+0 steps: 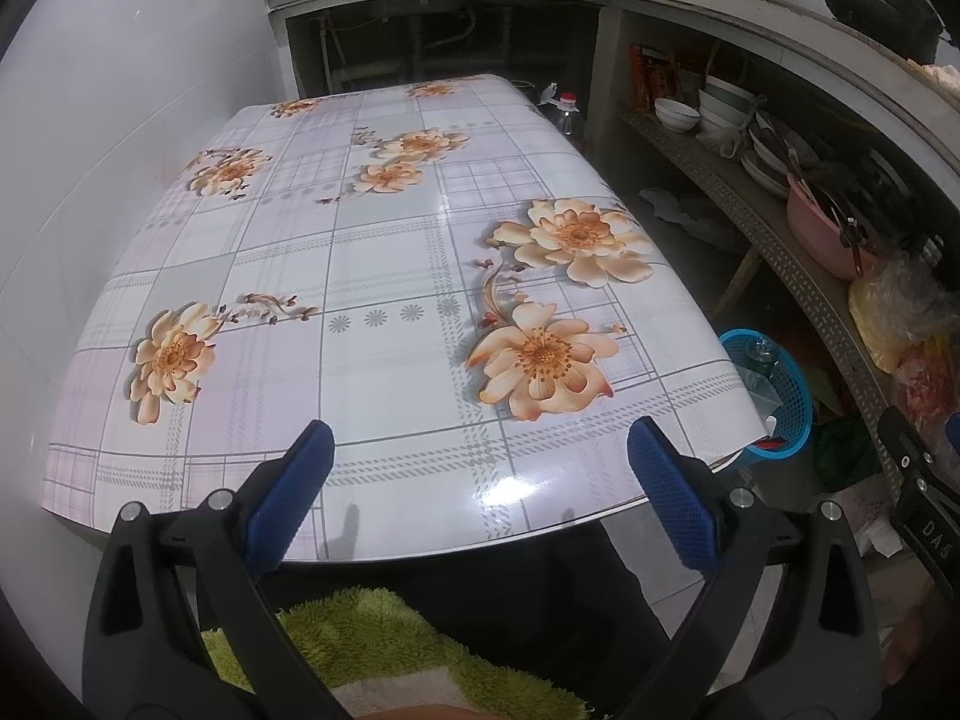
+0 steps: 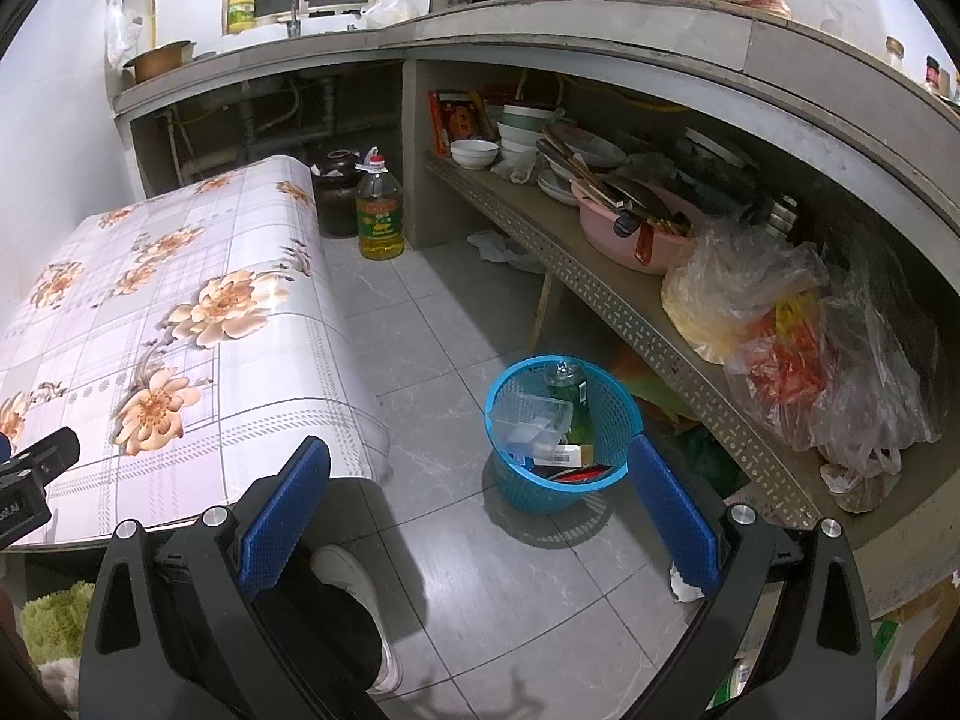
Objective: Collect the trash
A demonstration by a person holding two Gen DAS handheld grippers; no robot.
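Observation:
A blue mesh waste basket [image 2: 561, 438] stands on the tiled floor between the table and the shelf. It holds a green glass bottle [image 2: 570, 396], a clear plastic box [image 2: 528, 420] and some packaging. The basket also shows in the left wrist view [image 1: 774, 390], past the table's right edge. My left gripper [image 1: 480, 480] is open and empty over the near edge of the table [image 1: 360, 276], which has a floral cloth. My right gripper [image 2: 480, 504] is open and empty, above the floor just in front of the basket.
A low shelf [image 2: 630, 312] on the right carries bowls, a pink basin [image 2: 630, 234] and plastic bags [image 2: 798, 324]. An oil bottle [image 2: 379, 210] and a dark jar [image 2: 336, 192] stand on the floor beyond the table. A green towel [image 1: 372, 642] lies on the person's lap.

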